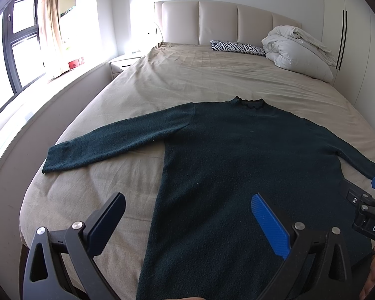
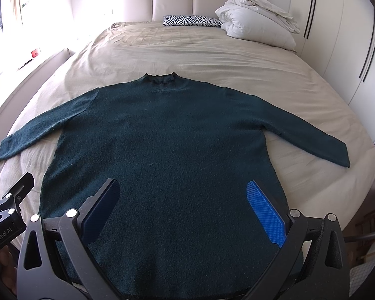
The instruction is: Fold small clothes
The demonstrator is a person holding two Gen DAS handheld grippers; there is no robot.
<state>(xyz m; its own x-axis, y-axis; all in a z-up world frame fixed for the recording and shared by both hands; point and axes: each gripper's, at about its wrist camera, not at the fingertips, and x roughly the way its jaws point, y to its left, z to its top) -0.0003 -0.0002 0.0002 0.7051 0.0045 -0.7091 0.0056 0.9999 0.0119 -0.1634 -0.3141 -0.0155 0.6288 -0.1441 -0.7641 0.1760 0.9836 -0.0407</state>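
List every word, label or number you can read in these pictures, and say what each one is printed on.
"GenRobot.AI": white lettering on the left gripper body, seen at the right wrist view's left edge.
"DAS": white letters, cut off by the frame edge, on the right gripper body.
Red box by the window: any print is too small to read.

Left tool (image 1: 187, 221) – fingers wide apart; right tool (image 2: 185, 208) likewise.

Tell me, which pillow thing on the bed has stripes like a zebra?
The flat zebra-print pillow by the headboard. The puffy bundle beside it is plain white, no stripes.
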